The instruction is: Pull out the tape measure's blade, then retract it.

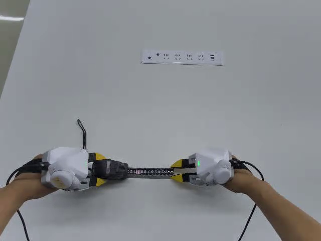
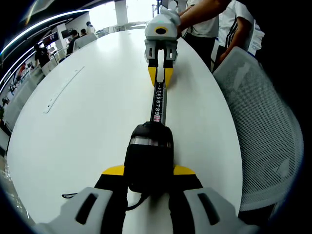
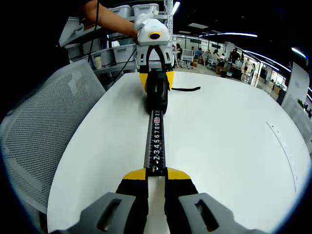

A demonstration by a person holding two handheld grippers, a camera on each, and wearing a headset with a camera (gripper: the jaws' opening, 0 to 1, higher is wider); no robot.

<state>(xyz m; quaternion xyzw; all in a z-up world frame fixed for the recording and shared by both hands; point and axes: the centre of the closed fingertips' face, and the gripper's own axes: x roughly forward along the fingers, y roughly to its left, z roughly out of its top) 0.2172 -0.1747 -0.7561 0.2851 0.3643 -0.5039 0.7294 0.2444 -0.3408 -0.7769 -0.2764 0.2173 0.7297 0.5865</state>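
Left tool (image 1: 103, 169), low at the near edge of the white tabletop (image 1: 150, 100), is clenched on the black tape measure (image 1: 114, 169), which rests on the surface. Right tool (image 1: 178, 170) is clamped on the tip of the blade (image 1: 150, 171), drawn out straight between the two, numbers up. Well beyond lies a power strip (image 1: 182, 57).

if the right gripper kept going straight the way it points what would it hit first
The right gripper points along the blade it clamps, so it would likely meet the tape measure case first, held in the left gripper.
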